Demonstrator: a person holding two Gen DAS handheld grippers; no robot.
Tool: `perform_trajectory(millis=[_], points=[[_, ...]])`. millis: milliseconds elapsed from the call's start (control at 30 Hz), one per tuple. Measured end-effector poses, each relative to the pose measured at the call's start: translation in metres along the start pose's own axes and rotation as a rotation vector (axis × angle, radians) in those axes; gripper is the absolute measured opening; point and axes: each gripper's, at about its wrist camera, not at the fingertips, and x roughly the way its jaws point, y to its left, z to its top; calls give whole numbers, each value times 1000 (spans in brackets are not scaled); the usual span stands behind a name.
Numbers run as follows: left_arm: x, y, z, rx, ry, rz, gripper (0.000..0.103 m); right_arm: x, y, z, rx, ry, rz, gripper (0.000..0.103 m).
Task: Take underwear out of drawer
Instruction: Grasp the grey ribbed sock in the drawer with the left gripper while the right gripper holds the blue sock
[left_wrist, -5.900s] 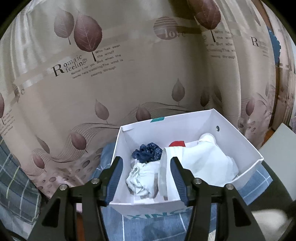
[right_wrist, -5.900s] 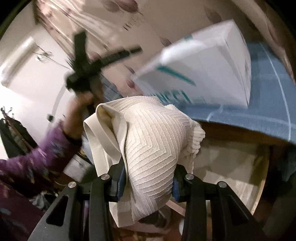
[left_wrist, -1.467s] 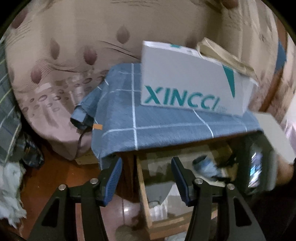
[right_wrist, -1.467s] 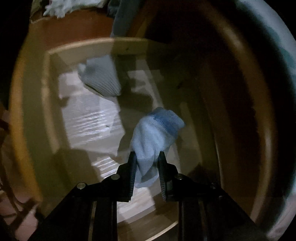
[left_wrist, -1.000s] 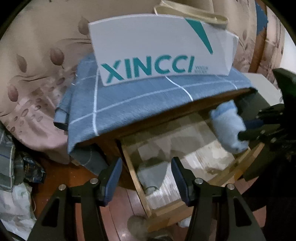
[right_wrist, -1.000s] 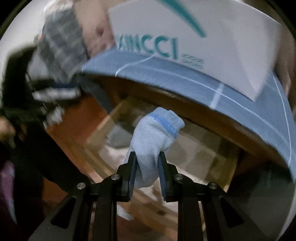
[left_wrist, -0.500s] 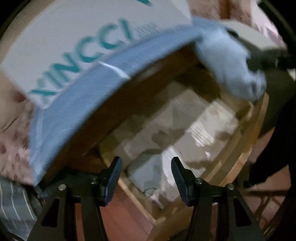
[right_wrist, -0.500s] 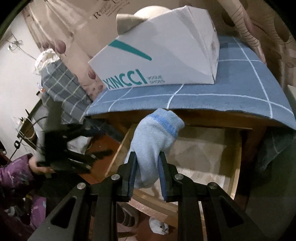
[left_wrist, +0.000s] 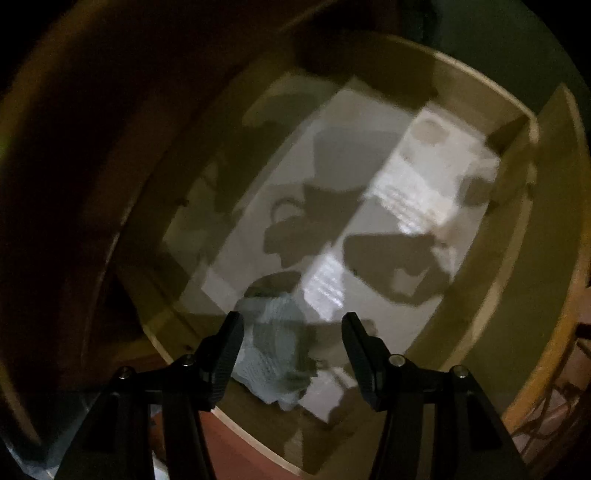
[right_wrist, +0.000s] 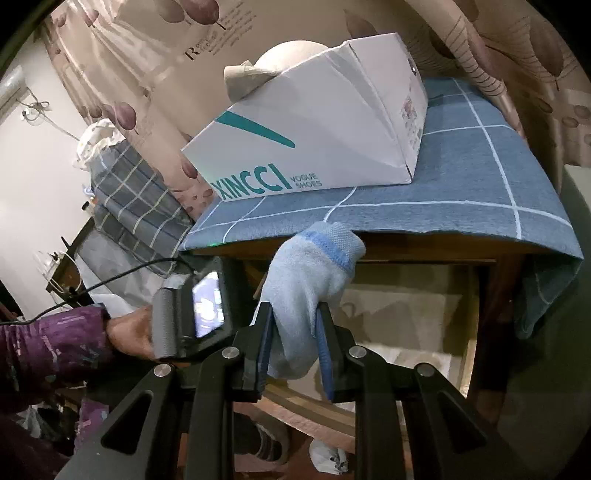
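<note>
Having dropped into the open wooden drawer (left_wrist: 491, 295), the spread, empty left tool (left_wrist: 291, 328) now frames the crumpled grey-white underwear (left_wrist: 275, 343); the right tool (right_wrist: 295, 332) keeps pinching the light-blue knitted piece (right_wrist: 310, 280), already lifted out.

A lived-in home bedroom: leaf-print curtain (right_wrist: 155, 55), cloth-covered wooden table (right_wrist: 461, 177), shoebox (right_wrist: 314, 140).

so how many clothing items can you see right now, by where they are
held in the right gripper: 1, a light blue garment
lying in the drawer: 1, a pale ribbed garment
poking out of the white shoe box: 1, a beige piece
total: 3
</note>
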Motion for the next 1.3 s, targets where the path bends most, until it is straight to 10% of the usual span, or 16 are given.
perform_trajectory(millis=[1067,1300], points=[[79,7,-14,98,112,16,64,-9,-16,1,89,-19,78,21],[80,19,-16,38,86,-22,39,-9,-17,0,99,-22,78,21]])
